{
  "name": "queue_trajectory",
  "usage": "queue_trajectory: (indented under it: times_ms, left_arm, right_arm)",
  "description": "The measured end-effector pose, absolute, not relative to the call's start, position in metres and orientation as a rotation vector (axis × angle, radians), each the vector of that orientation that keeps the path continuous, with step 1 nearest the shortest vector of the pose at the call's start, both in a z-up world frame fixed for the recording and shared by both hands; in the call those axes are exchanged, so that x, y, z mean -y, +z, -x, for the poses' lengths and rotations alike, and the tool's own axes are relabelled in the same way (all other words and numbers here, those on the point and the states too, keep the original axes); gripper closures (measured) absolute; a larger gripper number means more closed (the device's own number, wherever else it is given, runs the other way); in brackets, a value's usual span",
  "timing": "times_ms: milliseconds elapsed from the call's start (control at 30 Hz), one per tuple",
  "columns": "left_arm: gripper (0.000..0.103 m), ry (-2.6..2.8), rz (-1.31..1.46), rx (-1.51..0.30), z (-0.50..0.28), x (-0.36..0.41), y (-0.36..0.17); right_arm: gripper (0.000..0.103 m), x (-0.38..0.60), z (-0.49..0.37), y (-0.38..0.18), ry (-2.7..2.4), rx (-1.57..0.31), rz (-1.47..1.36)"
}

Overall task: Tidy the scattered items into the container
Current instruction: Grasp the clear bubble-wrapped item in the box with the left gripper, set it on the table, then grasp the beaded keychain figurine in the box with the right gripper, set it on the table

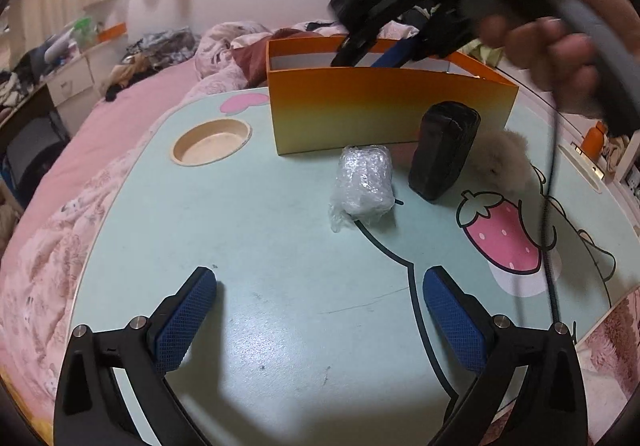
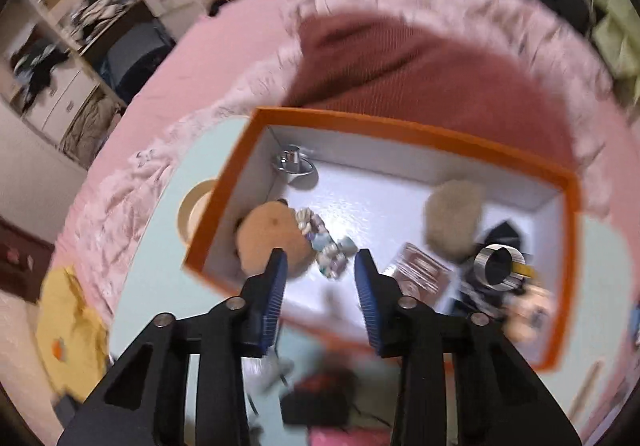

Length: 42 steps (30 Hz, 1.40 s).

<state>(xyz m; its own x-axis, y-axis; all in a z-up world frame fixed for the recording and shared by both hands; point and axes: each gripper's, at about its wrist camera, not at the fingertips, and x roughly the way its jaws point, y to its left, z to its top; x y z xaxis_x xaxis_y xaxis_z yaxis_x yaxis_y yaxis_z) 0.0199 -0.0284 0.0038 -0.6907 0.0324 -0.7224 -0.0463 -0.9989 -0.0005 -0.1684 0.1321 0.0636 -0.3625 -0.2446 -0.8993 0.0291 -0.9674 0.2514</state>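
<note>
Left gripper (image 1: 320, 286) — wrapped bundle (image 1: 365, 182) beyond

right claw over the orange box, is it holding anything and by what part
Nothing is held. The right claw hangs over the orange box with only air between its blue pads; the left claw is also empty.

Orange box (image 1: 384, 110), white inside; mint table (image 1: 280, 246), pink strawberry print (image 1: 504, 238); black case (image 1: 442, 150).

Bench (image 1: 260, 230): pale mint top with a printed strawberry (image 1: 500, 234) and a round recessed cup holder (image 1: 212, 142) (left of centre).
Bed (image 1: 132, 118): pink sheet under the bench.
Blanket (image 2: 420, 74): dark red, crumpled.
Shelves (image 2: 60, 58): cluttered, white, blurred.
</note>
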Motion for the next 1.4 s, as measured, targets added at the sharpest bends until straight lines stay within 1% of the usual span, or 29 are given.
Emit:
queue_trajectory:
  times_ms: [167,300,333,400,433,533,600,767,867,933,1067,1100,1200,1267,1400]
  left_arm:
    - [0.000,2.852,1.218,-0.025,-0.020,0.027,0.003]
    - [0.000,2.853,1.217,-0.020,-0.020,0.028,0.003]
    - [0.000,2.854,1.216,-0.021,-0.020,0.028,0.003]
    - [0.000,2.854,1.215,-0.020,-0.021,0.029,0.003]
    - [0.000,2.854,1.214,-0.020,-0.021,0.029,0.003]
    - [0.000,2.854,1.215,-0.020,-0.021,0.029,0.003]
    - [0.000,2.854,1.215,-0.020,-0.021,0.029,0.003]
    - [0.000,2.853,1.212,-0.016,-0.021,0.029,0.004]
    - [0.000,2.853,1.213,-0.019,-0.022,0.028,0.004]
    - [0.000,2.854,1.213,-0.020,-0.022,0.027,0.004]
    - [0.000,2.855,1.213,-0.021,-0.021,0.027,0.004]
    - [0.000,2.854,1.213,-0.021,-0.021,0.027,0.004]
    - [0.000,2.854,1.212,-0.022,-0.021,0.027,0.004]
    - [0.000,2.854,1.212,-0.021,-0.021,0.027,0.004]
    - [0.000,2.853,1.212,-0.022,-0.021,0.027,0.004]
  right_arm:
    - [0.067,-0.119,0.189,0.035,-2.439,0.144,-1.814]
    - [0.068,-0.114,0.189,0.031,-2.475,0.062,-1.793]
    - [0.074,-0.113,0.188,0.031,-2.478,0.039,-1.791]
    - [0.083,-0.116,0.186,0.033,-2.499,0.014,-1.777]
    - [0.083,-0.119,0.186,0.033,-2.504,0.040,-1.770]
    - [0.083,-0.141,0.180,0.041,-2.504,0.217,-1.699]
    - [0.083,-0.151,0.172,0.053,-2.526,0.273,-1.632]
    - [0.083,-0.173,0.143,0.102,-2.617,0.313,-1.430]
    - [0.083,-0.173,0.110,0.120,-2.651,0.286,-1.329]
    - [0.083,-0.175,0.088,0.119,-2.639,0.276,-1.315]
    - [0.082,-0.174,0.064,0.090,-2.570,0.315,-1.382]
    - [0.082,-0.174,0.062,0.083,-2.570,0.311,-1.389]
    - [0.066,-0.181,0.058,0.074,-2.633,0.319,-1.375]
    - [0.066,-0.187,0.056,0.075,-2.663,0.335,-1.346]
    - [0.066,-0.198,0.037,0.092,-2.698,0.399,-1.166]
